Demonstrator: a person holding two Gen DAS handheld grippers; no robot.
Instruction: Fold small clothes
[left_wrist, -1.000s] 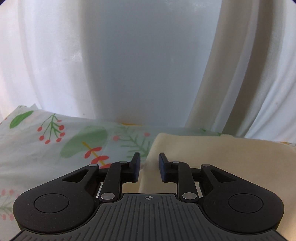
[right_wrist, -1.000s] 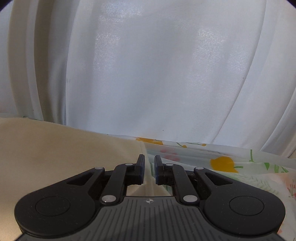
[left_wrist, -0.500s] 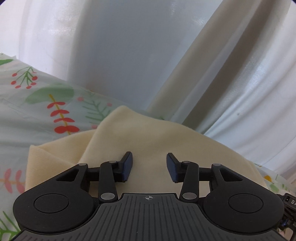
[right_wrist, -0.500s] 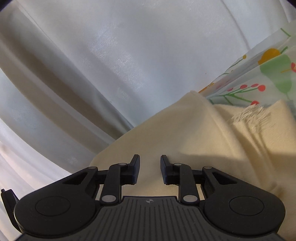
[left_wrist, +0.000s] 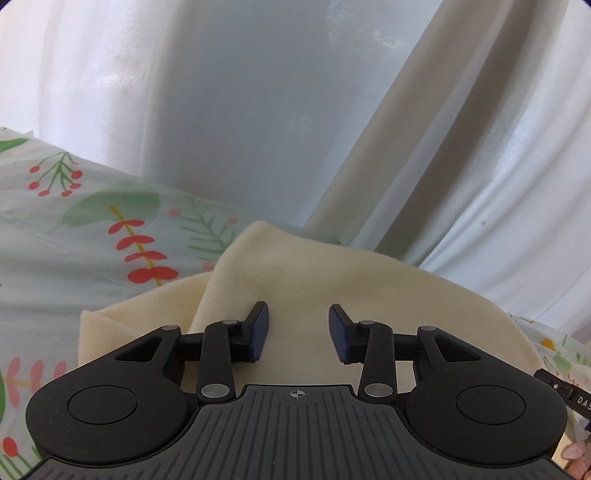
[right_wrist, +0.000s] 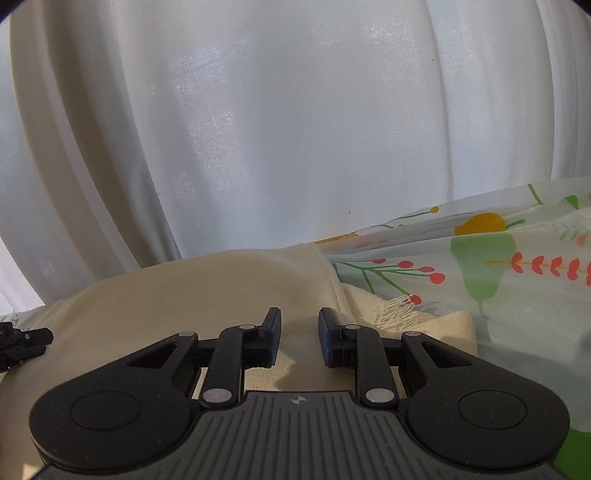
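2 tongs hover over the cream garment (left_wrist: 303, 280), each with a clear gap between its pads and no cloth pinched. Left gripper (left_wrist: 298, 330) has just opened wider, then eased slightly; right gripper (right_wrist: 299, 338) gapes narrower. Garment lies folded on the floral sheet (left_wrist: 92, 236), white curtains (right_wrist: 295, 129) behind.
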